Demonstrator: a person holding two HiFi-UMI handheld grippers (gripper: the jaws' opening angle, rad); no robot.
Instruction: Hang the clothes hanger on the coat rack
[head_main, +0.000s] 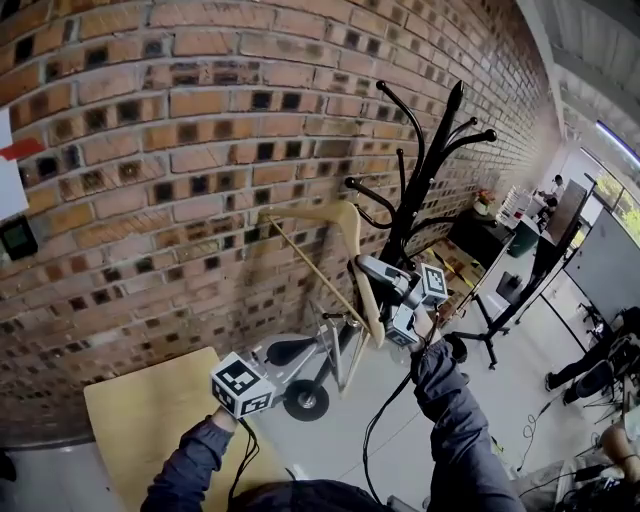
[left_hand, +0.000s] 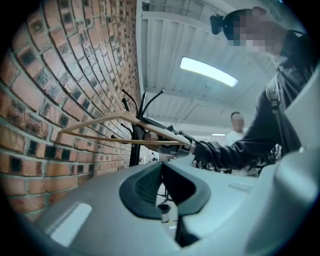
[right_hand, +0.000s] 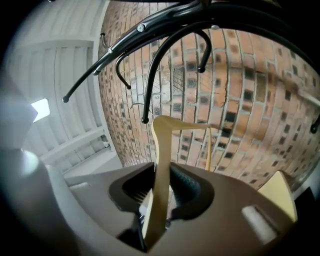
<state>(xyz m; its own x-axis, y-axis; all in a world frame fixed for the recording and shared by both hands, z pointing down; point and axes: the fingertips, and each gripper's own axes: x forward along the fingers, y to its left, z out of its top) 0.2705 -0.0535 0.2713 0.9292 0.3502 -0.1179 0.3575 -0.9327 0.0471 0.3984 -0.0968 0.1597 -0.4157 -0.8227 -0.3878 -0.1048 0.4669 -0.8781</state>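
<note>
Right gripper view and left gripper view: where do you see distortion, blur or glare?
Right gripper view: the wide lens bends the red brick wall into curves, and the pale wooden clothes hanger goes soft near the lens. Left gripper view: the long white ceiling lamp is overexposed.

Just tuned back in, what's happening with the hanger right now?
A person is working with two handheld grippers by the brick wall. The right gripper is clamped on one arm of the wooden hanger, holding it up beside the black coat rack, near its hooks. It does not look hung on any hook yet. The left gripper is shut, empty, and held low over the wooden table.
</note>
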